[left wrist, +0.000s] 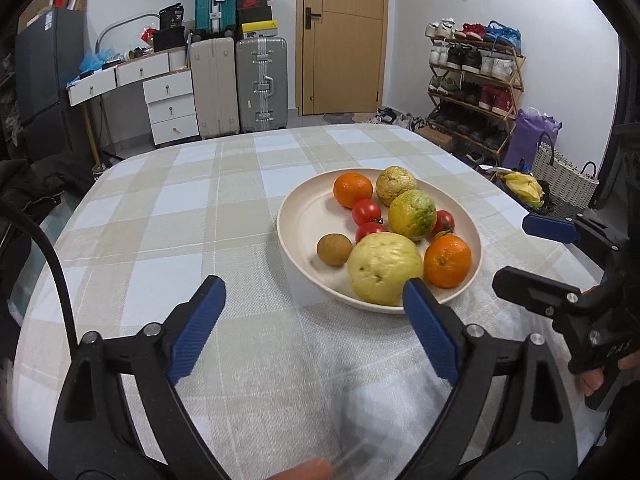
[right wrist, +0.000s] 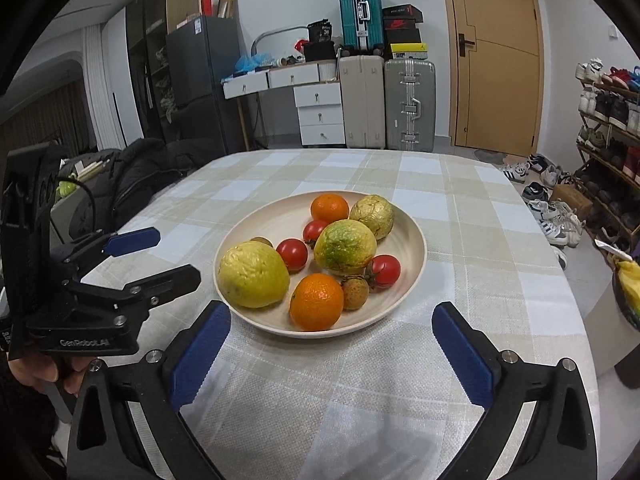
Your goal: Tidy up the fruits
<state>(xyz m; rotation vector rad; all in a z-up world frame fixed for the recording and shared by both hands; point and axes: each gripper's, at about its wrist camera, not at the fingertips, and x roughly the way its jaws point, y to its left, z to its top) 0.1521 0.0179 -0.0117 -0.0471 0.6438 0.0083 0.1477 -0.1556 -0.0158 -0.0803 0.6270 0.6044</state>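
Note:
A cream plate [left wrist: 289,216] [right wrist: 416,240] sits on the checked tablecloth [left wrist: 168,208] and holds all the fruit. On it lie two oranges [right wrist: 317,301] [right wrist: 330,208], three red tomatoes [right wrist: 292,254], a big yellow fruit [right wrist: 253,274] [left wrist: 384,270], a yellow-green fruit [right wrist: 345,247], a wrinkled yellowish fruit [right wrist: 373,210] and a small brown fruit [right wrist: 354,292] [left wrist: 334,249]. My left gripper [left wrist: 314,286] [right wrist: 176,254] is open and empty just short of the plate's near left rim. My right gripper [right wrist: 332,312] [left wrist: 516,252] is open and empty in front of the plate's near rim.
Bare tablecloth stretches left of and behind the plate. A black jacket [right wrist: 148,172] lies off the table's left edge. A shoe rack [left wrist: 476,80] and a woven basket [left wrist: 564,176] stand to the right, suitcases [right wrist: 408,104] and drawers [right wrist: 320,112] at the far wall.

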